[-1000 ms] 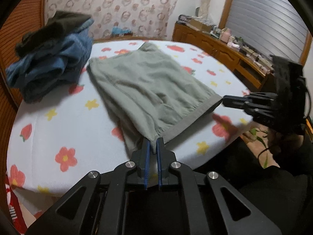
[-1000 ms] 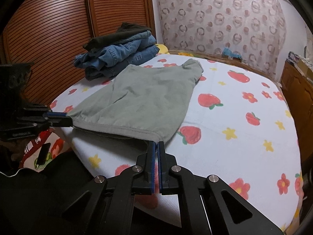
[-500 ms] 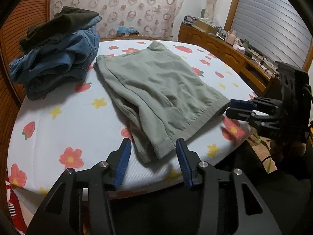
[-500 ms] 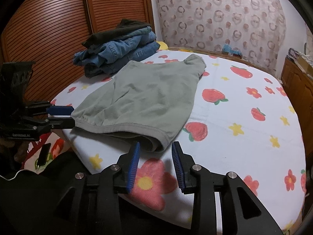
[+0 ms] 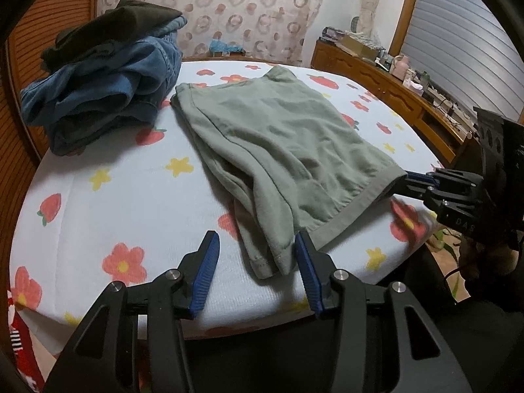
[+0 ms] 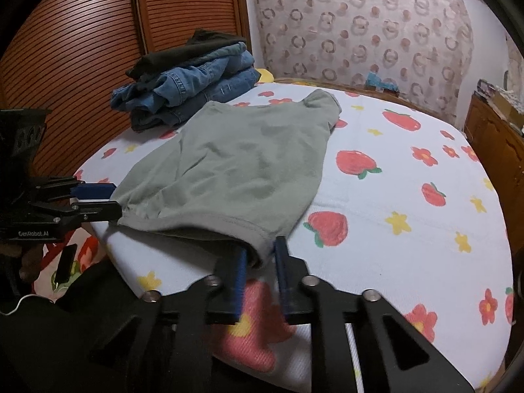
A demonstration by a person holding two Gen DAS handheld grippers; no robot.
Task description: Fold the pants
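Grey-green pants (image 5: 275,137) lie folded flat on the flower-print bed, waistband toward me; they also show in the right wrist view (image 6: 235,163). My left gripper (image 5: 255,245) is open, its blue pads on either side of the near left corner of the waistband. My right gripper (image 6: 258,255) is open, with the near right waistband corner between its pads. Each gripper shows in the other's view: the right (image 5: 422,183) and the left (image 6: 95,199) sit at the waistband's two ends.
A pile of blue jeans and dark clothes (image 5: 108,75) sits at the far left of the bed (image 5: 114,196), close to the pants' far end; it also shows in the right wrist view (image 6: 193,78). A wooden dresser (image 5: 386,88) runs along the right. A slatted wooden wardrobe (image 6: 82,49) stands on the left.
Both grippers were shut on the waistband corners one second ago. They have opened and let the waistband drop onto the bed, and both stay at the corners.
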